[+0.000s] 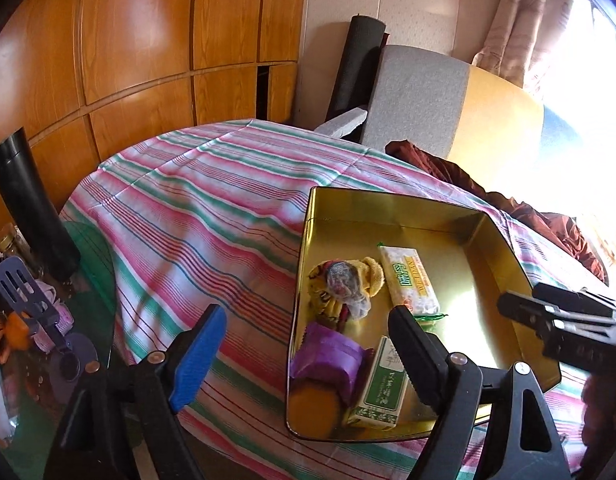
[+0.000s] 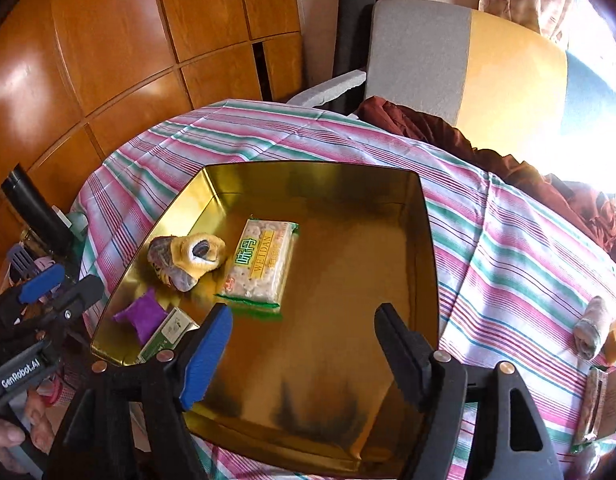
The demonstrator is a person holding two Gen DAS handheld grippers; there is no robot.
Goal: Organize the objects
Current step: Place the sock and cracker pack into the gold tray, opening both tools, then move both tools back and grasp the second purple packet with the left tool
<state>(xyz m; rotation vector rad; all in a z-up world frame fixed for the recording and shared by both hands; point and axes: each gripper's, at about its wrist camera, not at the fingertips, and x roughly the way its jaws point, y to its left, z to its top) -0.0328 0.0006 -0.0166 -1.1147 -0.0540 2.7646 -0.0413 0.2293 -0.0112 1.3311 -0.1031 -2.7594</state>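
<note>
Left wrist view: your left gripper (image 1: 308, 344) stood wide and empty at the lower centre, over the near left edge of the gold tin (image 1: 504, 240). The rice cracker pack (image 1: 408, 280) lay mid-frame inside, its long axis running from upper left to lower right; judged light, crinkly and brittle, so grip it across the short sides.

Right wrist view: your right gripper (image 2: 304, 344) stood wide, holding nothing, above the tin's bare floor. A rolled sock (image 2: 592, 328) waited at right on the striped cloth (image 2: 508, 248), soft and easily squeezed.
</note>
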